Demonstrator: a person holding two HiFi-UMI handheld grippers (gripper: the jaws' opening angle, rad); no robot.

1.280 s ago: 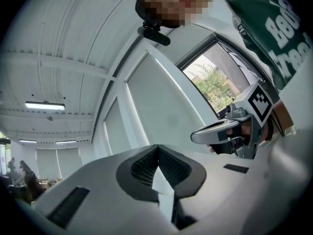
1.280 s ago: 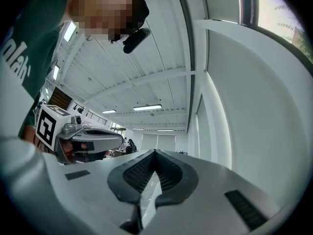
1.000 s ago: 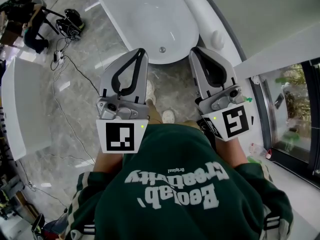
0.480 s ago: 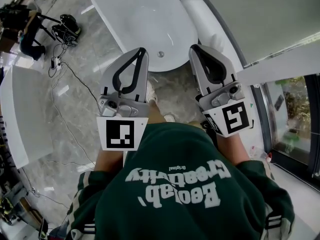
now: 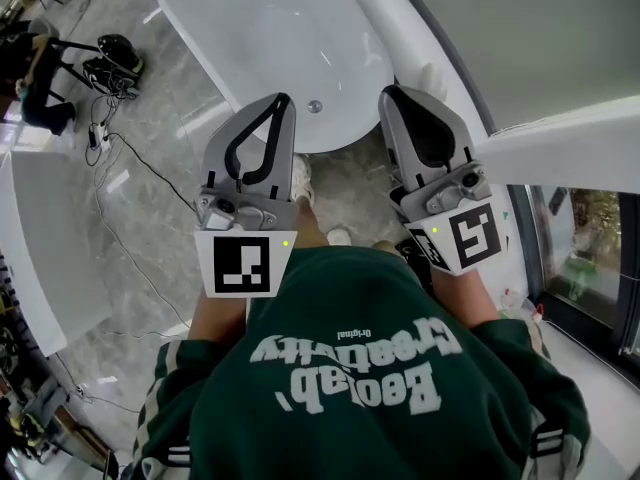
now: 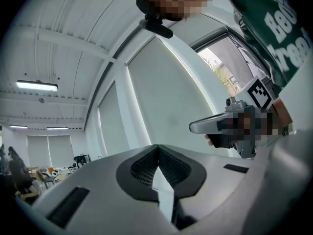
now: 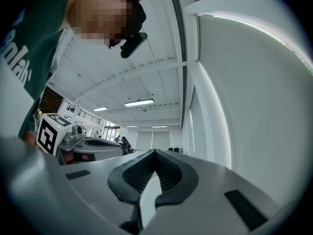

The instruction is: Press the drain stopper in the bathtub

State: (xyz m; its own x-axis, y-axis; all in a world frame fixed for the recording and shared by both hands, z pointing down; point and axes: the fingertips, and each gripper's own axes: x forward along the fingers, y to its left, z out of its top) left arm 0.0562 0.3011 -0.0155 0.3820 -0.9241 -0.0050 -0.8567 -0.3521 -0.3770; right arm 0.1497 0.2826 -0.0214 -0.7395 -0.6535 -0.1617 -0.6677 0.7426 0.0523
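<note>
Pressing has not begun: the left gripper (image 5: 284,100) and right gripper (image 5: 386,94) hover with fingers closed on nothing, while the small round metal drain stopper (image 5: 315,107) sits untouched in the white oval bathtub (image 5: 250,28), well ahead of and below both fingertips.

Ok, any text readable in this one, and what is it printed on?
"Beolab Creativity": large white print on the green sweatshirt, upside down in the head view.
"Original": small print on the same sweatshirt, barely legible.
Left marker cube and right marker cube: black-and-white square patterns only, no words.
Nothing else readable.
</note>
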